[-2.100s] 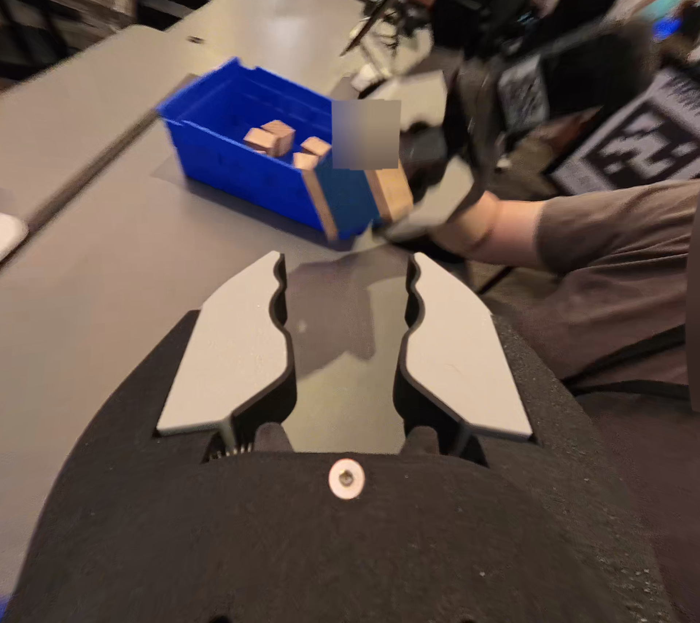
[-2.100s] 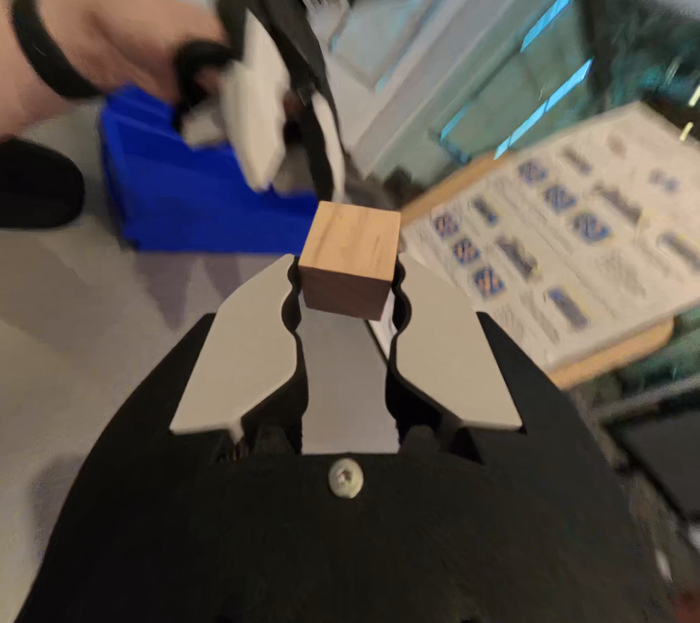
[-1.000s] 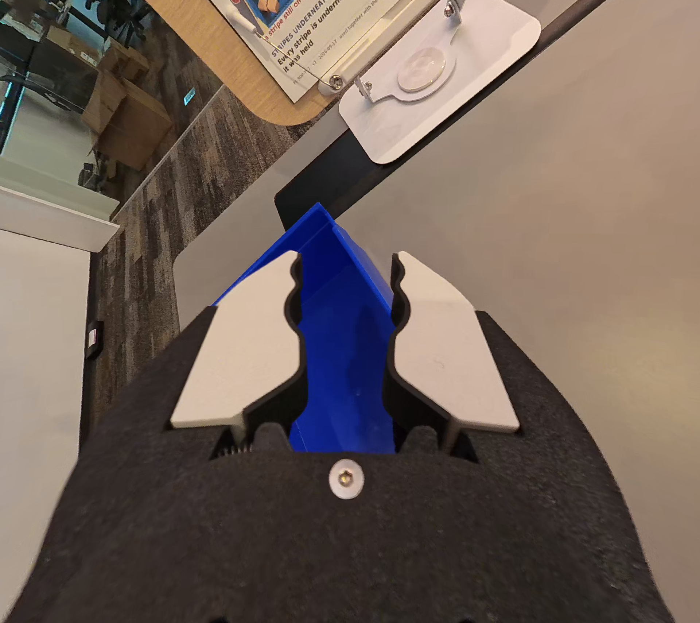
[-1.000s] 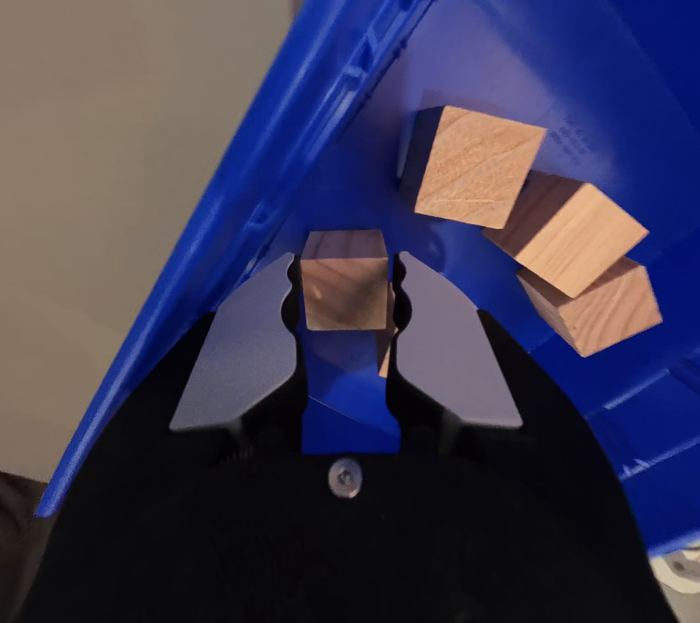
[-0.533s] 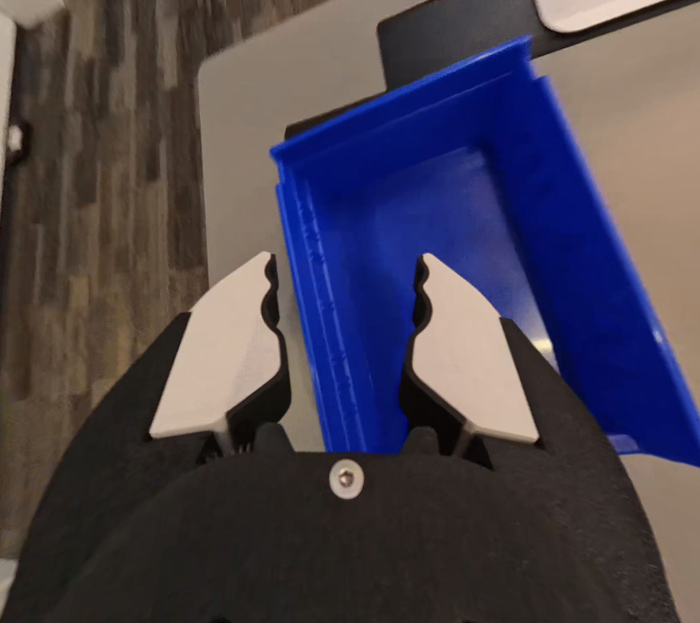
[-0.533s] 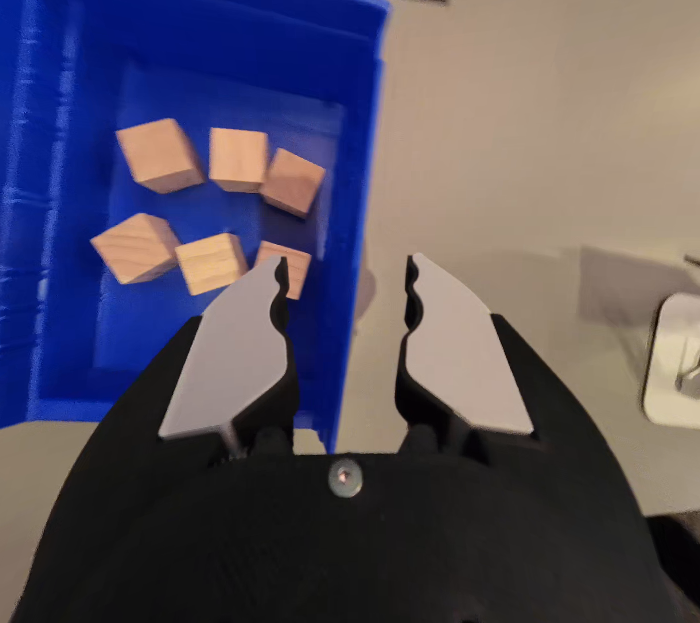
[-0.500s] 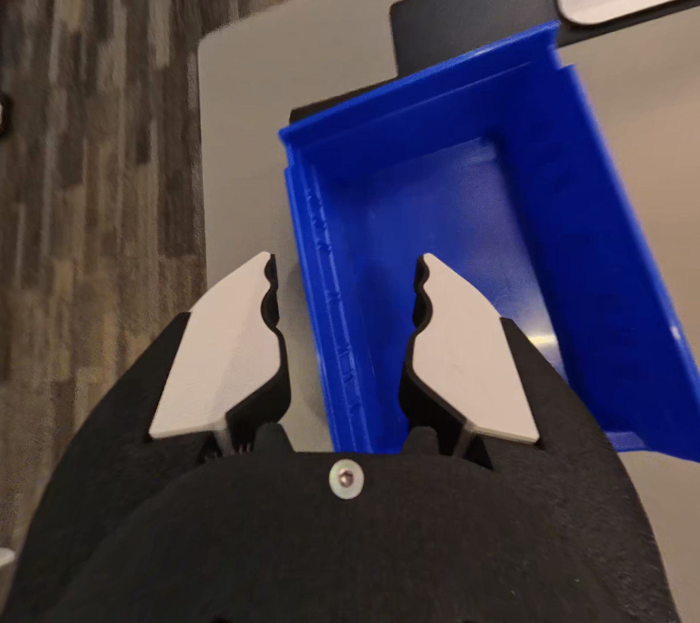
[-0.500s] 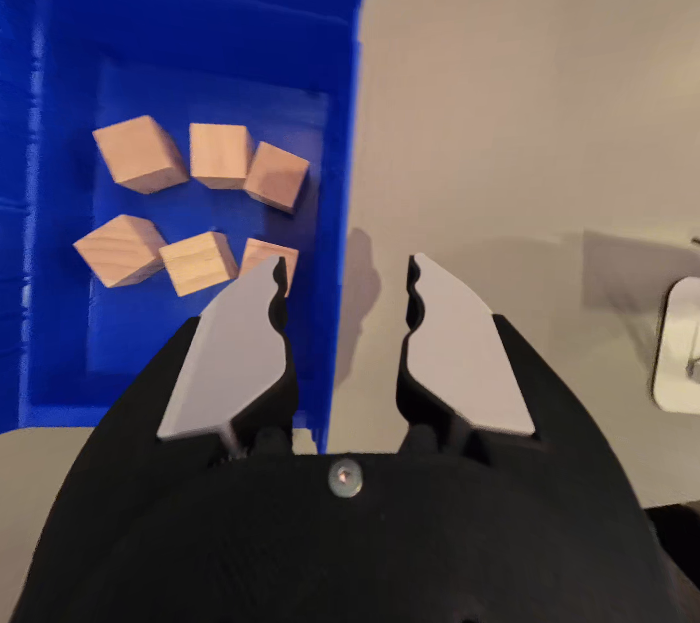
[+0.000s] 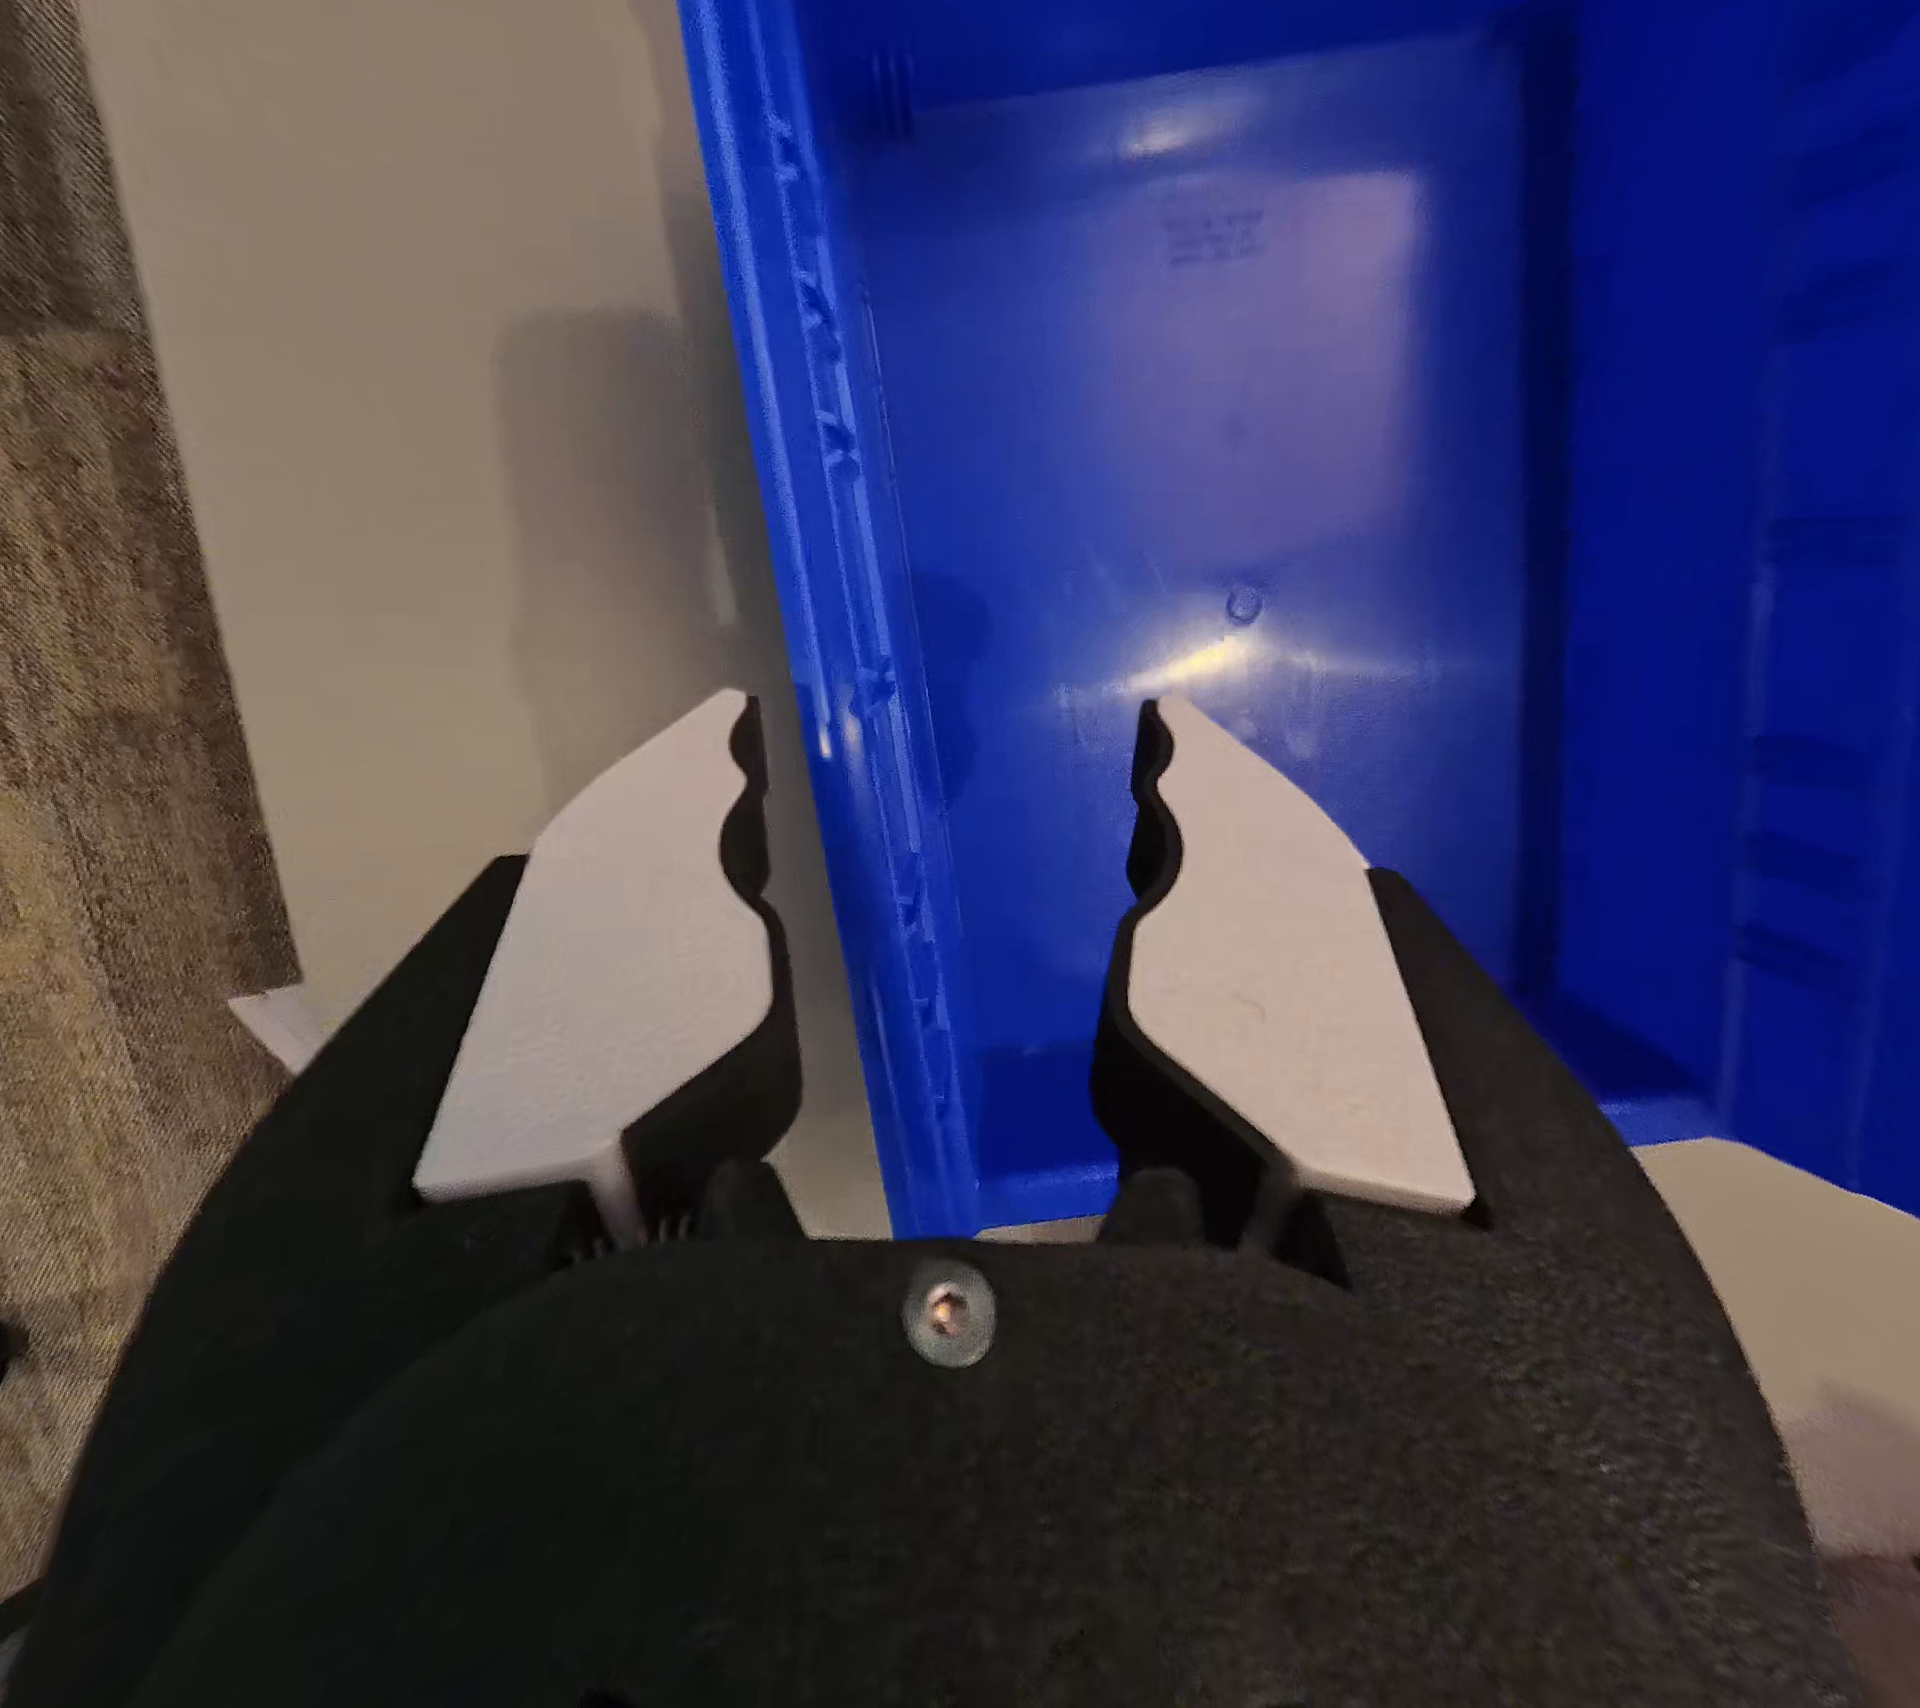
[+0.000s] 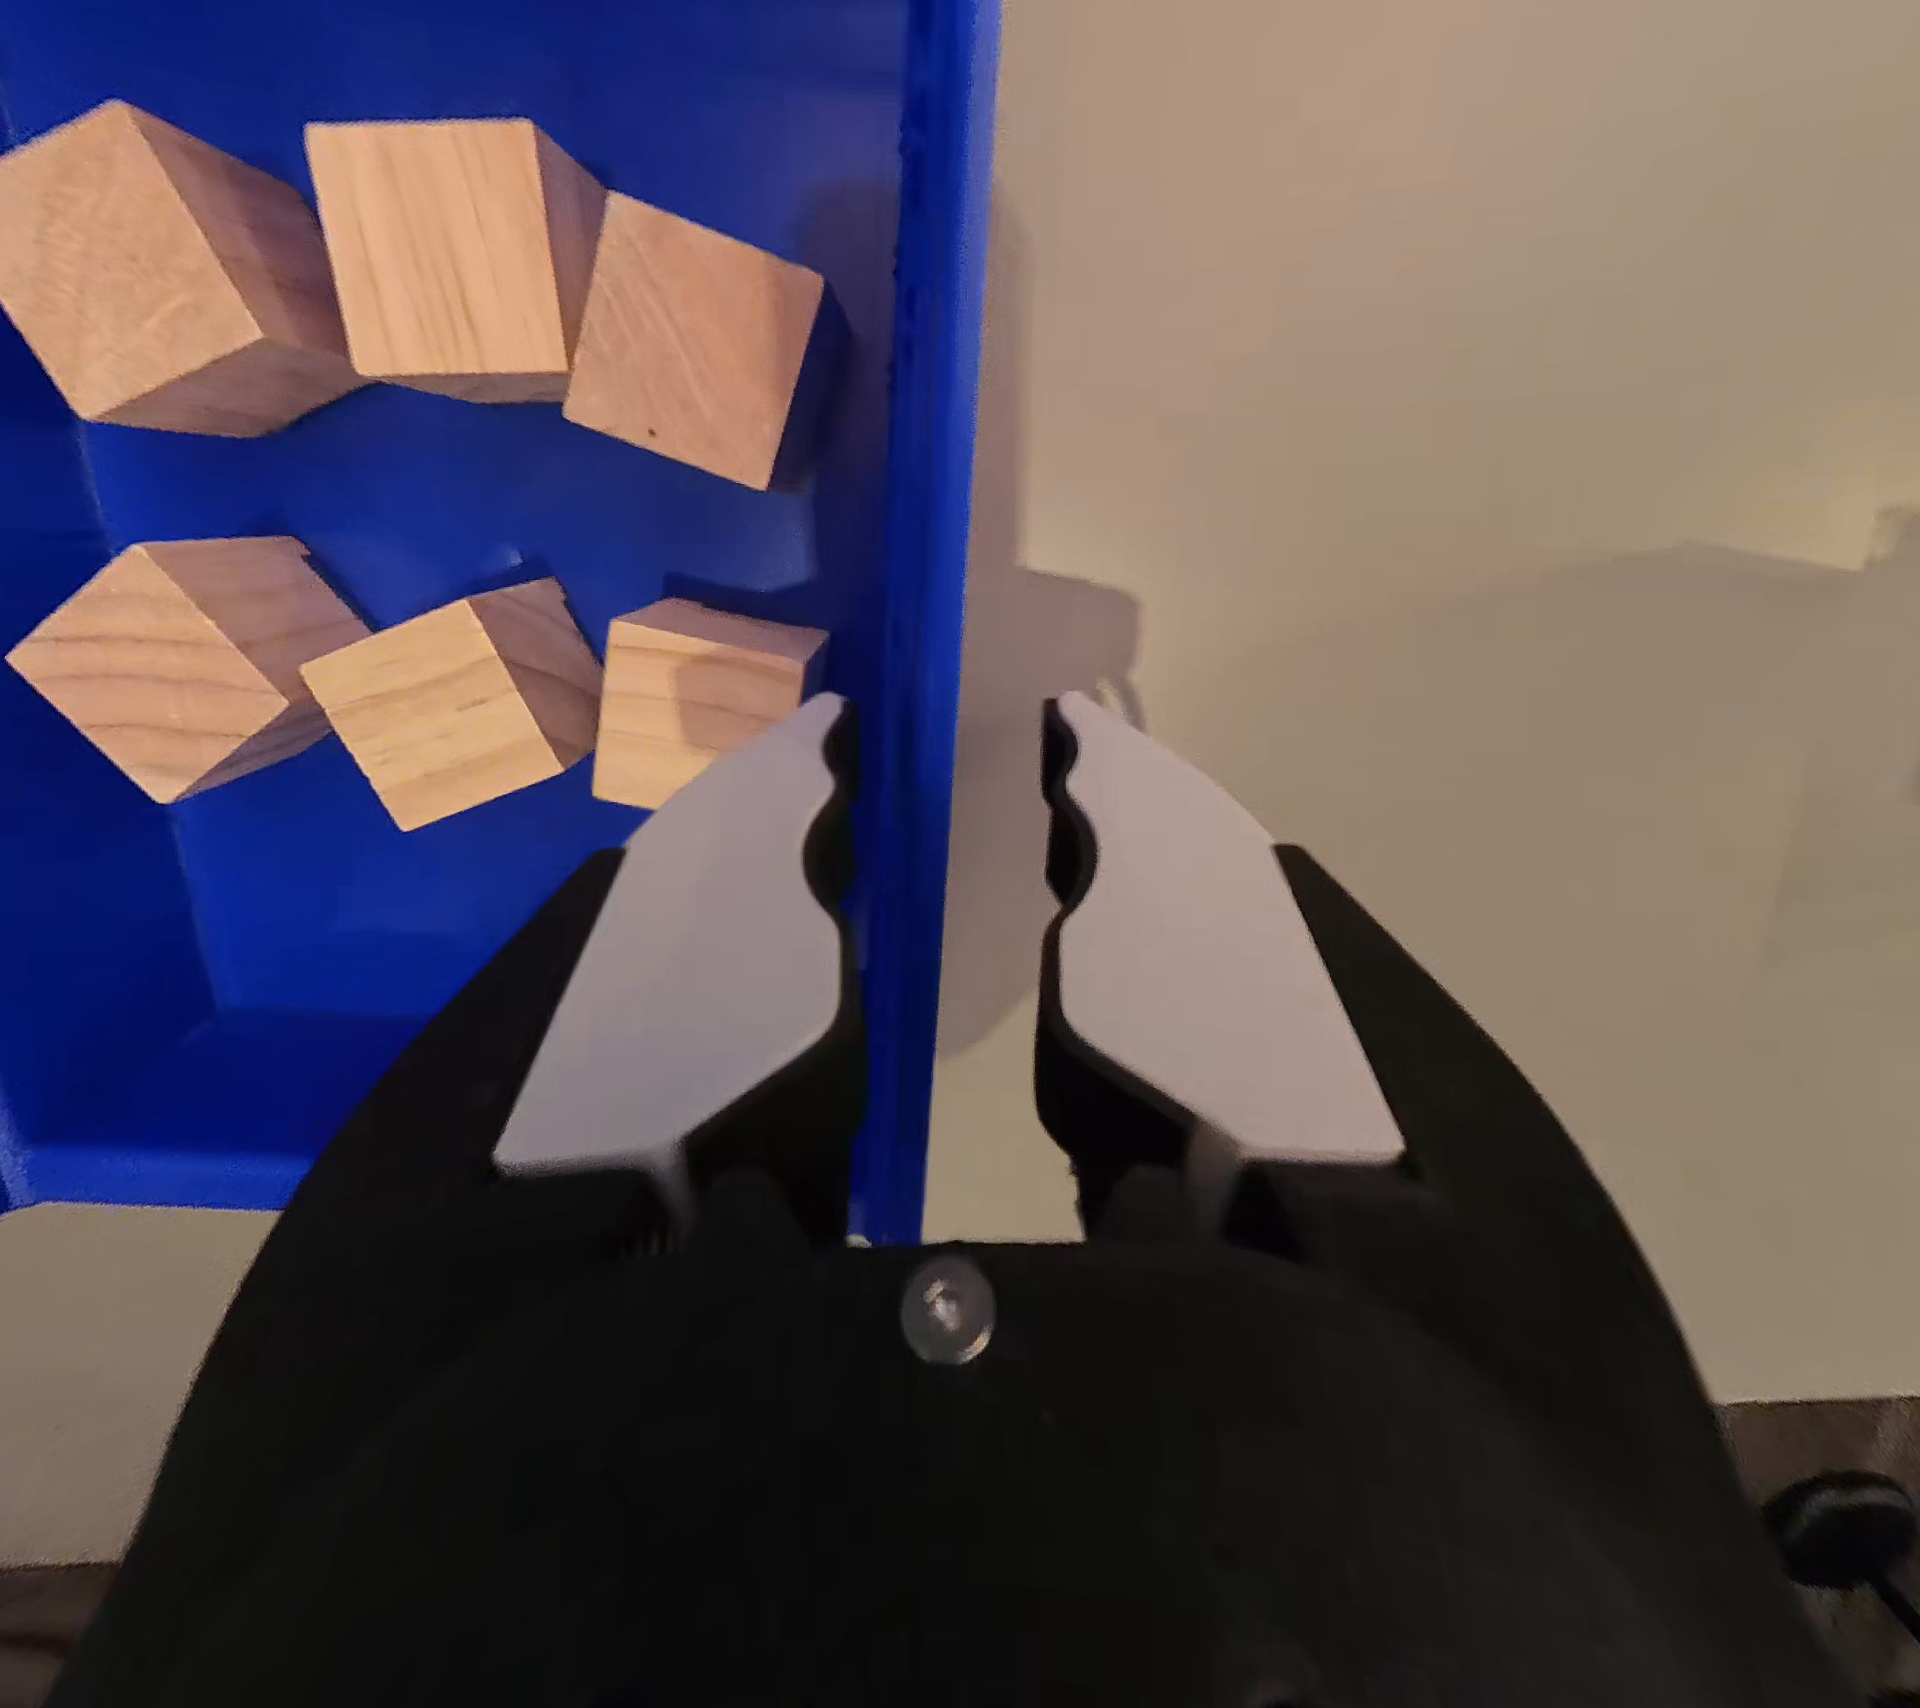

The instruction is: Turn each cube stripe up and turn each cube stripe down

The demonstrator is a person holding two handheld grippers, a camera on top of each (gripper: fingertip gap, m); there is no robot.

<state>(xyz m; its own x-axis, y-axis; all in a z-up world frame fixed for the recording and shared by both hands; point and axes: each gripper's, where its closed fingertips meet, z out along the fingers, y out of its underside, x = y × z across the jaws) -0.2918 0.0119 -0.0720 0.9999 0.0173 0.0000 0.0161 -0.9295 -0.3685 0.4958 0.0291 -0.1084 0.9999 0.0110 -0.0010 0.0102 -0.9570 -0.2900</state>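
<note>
A blue bin (image 10: 935,204) stands on a light table. Several plain wooden cubes (image 10: 447,256) lie in two rows on its floor, and no stripe shows on their visible faces. My right gripper (image 10: 943,702) straddles the bin's right wall, left finger inside by the nearest cube (image 10: 696,692), right finger outside. Its jaws are narrowed, with a gap still showing beside the wall. My left gripper (image 9: 945,708) is open wide and empty, straddling the bin's left wall (image 9: 831,515). The bin floor (image 9: 1247,411) in that view is bare.
The table (image 10: 1455,308) runs on to the right of the bin. In the left wrist view the table edge and brown carpet floor (image 9: 83,515) lie just left of the bin. A small black object (image 10: 1839,1533) sits past the table's near edge.
The right gripper let go of its cube in the bin about a second ago. Both grippers have since come down closer over opposite bin walls. The right jaws have narrowed.
</note>
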